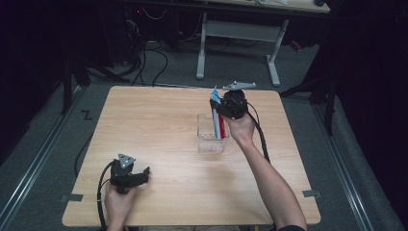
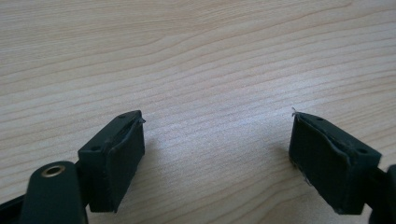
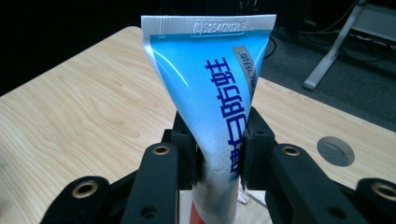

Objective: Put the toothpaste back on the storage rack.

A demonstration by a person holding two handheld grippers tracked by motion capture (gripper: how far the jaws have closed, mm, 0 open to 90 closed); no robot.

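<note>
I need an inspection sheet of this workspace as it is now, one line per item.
Surface: wooden table, bare wood around the things; a round grey cable hole seen in the right gripper view.
Job's things: blue toothpaste tube, upright, crimped end up, over the clear container.
Clutter: nothing seen.
Grippers: right tongs shut on the tube; left tongs open, low over bare wood.
Cables: one black cable trails from the right tongs, another from the left; more lie on the floor behind.
Surroundings: grey floor, white desk frame behind, dark room.
</note>
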